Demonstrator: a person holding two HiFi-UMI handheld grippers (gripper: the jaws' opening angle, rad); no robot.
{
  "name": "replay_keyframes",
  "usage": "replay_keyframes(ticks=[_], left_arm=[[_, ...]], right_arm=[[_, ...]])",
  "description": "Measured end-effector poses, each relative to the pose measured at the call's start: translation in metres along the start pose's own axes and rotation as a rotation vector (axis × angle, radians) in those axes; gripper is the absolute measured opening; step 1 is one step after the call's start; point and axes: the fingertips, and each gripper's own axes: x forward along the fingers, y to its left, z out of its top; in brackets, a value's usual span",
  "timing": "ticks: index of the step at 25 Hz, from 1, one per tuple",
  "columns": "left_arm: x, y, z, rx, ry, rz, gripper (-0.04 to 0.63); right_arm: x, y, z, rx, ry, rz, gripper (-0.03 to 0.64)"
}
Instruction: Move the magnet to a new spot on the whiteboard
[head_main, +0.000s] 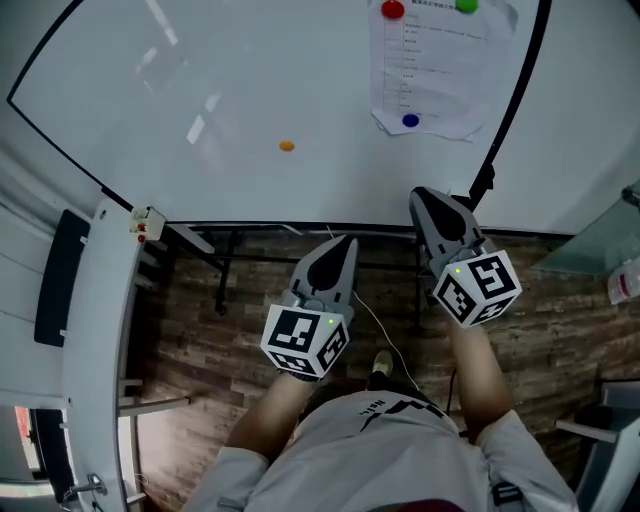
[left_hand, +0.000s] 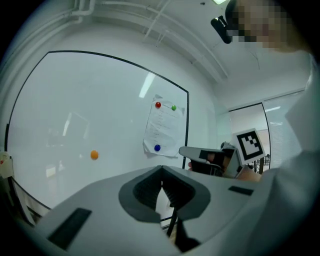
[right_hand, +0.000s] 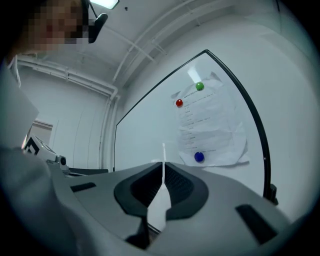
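Note:
A small orange magnet sticks alone on the whiteboard, left of a paper sheet. That sheet is pinned by a red magnet, a green magnet and a blue magnet. My left gripper hangs below the board's lower edge, shut and empty. My right gripper is just under the sheet, also shut with nothing in it. The orange magnet shows in the left gripper view; the blue magnet sits just above my right gripper in its own view.
A black frame edges the board, standing on a dark stand over a wood-pattern floor. A white rail with a red-tipped marker stands at the left. A glass surface lies at the right.

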Motion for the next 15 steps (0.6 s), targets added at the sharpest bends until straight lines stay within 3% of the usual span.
replay_keyframes(ticks=[10, 12, 15], left_arm=[[0.055, 0.034, 0.008, 0.006, 0.017, -0.009, 0.012], [0.064, 0.041, 0.012, 0.006, 0.012, -0.032, 0.012], [0.073, 0.052, 0.016, 0.0, 0.008, -0.065, 0.012]], right_arm=[[0.066, -0.07, 0.009, -0.196, 0.009, -0.18, 0.015], [0.077, -0.077, 0.01, -0.223, 0.021, -0.211, 0.077], [0.092, -0.084, 0.007, -0.252, 0.048, -0.256, 0.087]])
